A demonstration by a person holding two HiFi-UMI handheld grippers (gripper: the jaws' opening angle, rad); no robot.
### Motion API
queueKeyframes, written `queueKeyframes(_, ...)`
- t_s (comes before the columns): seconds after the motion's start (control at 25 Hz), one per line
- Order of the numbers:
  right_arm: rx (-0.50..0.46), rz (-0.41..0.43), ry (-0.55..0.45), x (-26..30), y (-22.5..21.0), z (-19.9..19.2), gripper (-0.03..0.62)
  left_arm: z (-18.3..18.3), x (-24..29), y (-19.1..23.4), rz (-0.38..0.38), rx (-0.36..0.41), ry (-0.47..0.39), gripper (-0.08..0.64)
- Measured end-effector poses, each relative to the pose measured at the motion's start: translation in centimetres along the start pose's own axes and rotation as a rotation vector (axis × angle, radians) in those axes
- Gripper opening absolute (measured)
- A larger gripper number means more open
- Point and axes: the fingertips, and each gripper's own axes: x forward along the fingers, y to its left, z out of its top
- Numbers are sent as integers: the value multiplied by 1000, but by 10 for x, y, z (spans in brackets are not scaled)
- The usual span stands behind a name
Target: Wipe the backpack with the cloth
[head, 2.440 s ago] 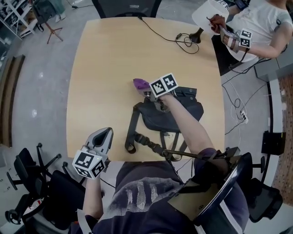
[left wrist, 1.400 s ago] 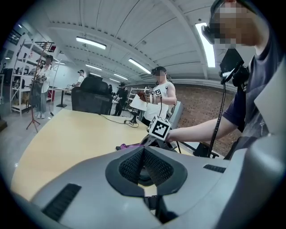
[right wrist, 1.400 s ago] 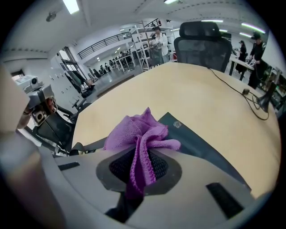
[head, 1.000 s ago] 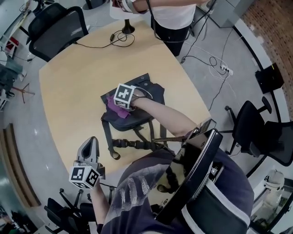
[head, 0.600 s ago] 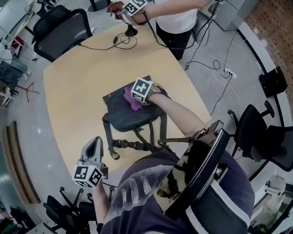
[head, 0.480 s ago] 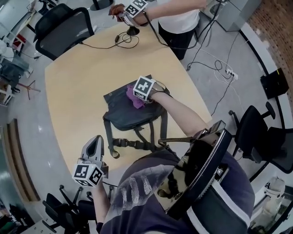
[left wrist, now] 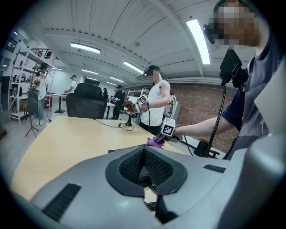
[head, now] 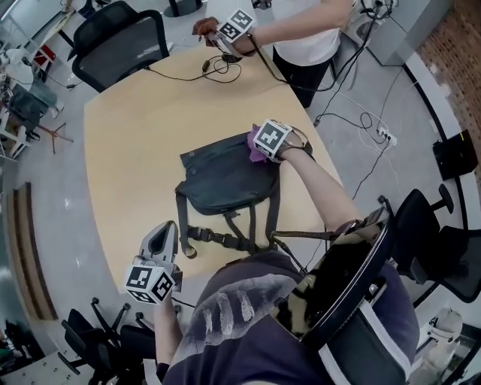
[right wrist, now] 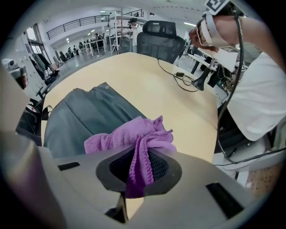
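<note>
A dark grey backpack [head: 225, 180] lies flat on the wooden table [head: 135, 135], its straps [head: 225, 237] trailing toward the near edge. My right gripper [head: 259, 150] is shut on a purple cloth [head: 254, 144] and presses it at the backpack's far right corner. In the right gripper view the cloth [right wrist: 134, 138] bunches out of the jaws over the backpack [right wrist: 85, 116]. My left gripper [head: 159, 244] is shut on nothing and sits at the near left table edge, away from the backpack. From the left gripper view the cloth [left wrist: 155, 142] is small and far off.
Another person [head: 308, 22] stands at the far side with a marker cube on the hand [head: 234, 26]. A black cable and small stand [head: 218, 64] lie near them. Office chairs [head: 124, 41] ring the table; cables run on the floor at right.
My right gripper has slid the cloth across the backpack from its left part to its right corner. The left gripper has stayed by the near edge. The head view shifted.
</note>
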Motion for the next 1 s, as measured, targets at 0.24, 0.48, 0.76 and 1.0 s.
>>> queueKeyframes(0.24, -67, -185, -36, -44, -43, -6, 32, 0, 2, -6, -17, 7, -6, 6)
queueKeyframes(0.48, -32, -247, -99, -67, -48, -21, 32, -6, 7, -9, -35, 4, 2, 6)
queueKeyframes(0.76, 23, -22, -162, -32, 49, -21, 32, 3, 10, -15, -47, 24, -4, 6)
queueKeyframes(1.0, -139, 113, -270, -43, 138, 19, 32, -3, 5, -17, -14, 10, -10, 6)
